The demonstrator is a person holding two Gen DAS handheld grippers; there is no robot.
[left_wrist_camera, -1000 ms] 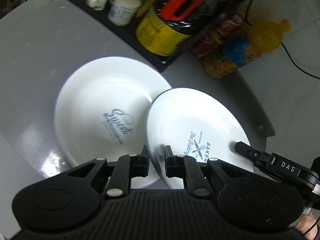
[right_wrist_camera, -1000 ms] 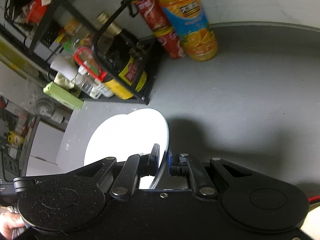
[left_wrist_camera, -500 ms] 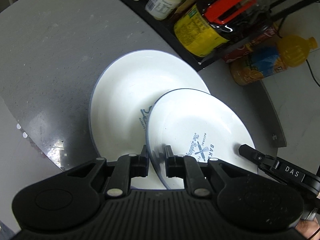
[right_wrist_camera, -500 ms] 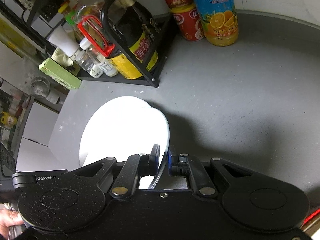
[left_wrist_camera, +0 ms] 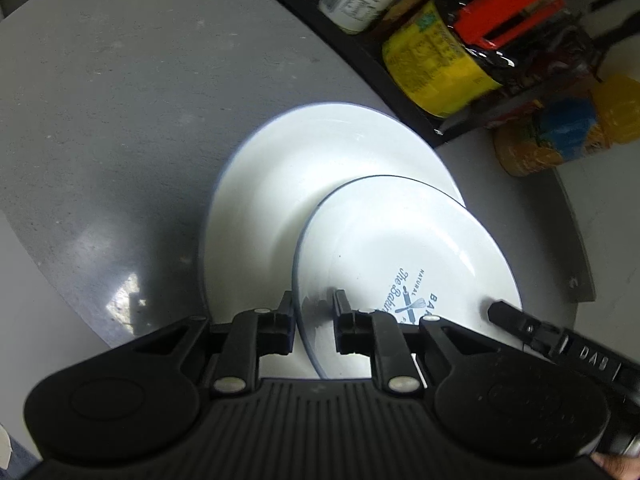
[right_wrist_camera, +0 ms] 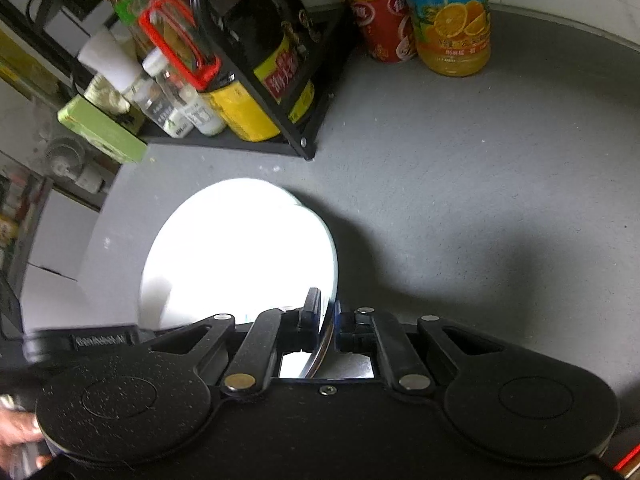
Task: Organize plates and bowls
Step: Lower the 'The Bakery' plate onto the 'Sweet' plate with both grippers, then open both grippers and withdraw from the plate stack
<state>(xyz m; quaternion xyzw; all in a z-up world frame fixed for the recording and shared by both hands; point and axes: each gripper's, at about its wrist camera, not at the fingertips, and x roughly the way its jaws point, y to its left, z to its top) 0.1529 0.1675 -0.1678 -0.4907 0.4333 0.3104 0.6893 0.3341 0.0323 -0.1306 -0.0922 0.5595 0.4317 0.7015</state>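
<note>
A small white plate (left_wrist_camera: 400,248) printed "The Bakery" hangs tilted over a larger white plate (left_wrist_camera: 300,184) that lies flat on the grey table (left_wrist_camera: 100,120). My left gripper (left_wrist_camera: 314,312) is shut on the small plate's near rim. At the plate's right edge the tip of the other gripper's fingers (left_wrist_camera: 500,312) shows. In the right wrist view my right gripper (right_wrist_camera: 328,316) is shut on the rim of the same plate (right_wrist_camera: 240,260), which glares white. The small plate covers the larger plate's print.
A black rack (right_wrist_camera: 296,144) at the back holds a dark bottle with a yellow label (left_wrist_camera: 436,60), a red handle and small white bottles. An orange juice bottle (right_wrist_camera: 452,20) and red cans (right_wrist_camera: 380,24) stand beside it. The table's edge (left_wrist_camera: 48,248) curves at the left.
Both grippers have carried the small plate leftward and farther over the large plate, hiding its blue print. The rack looks closer in both views.
</note>
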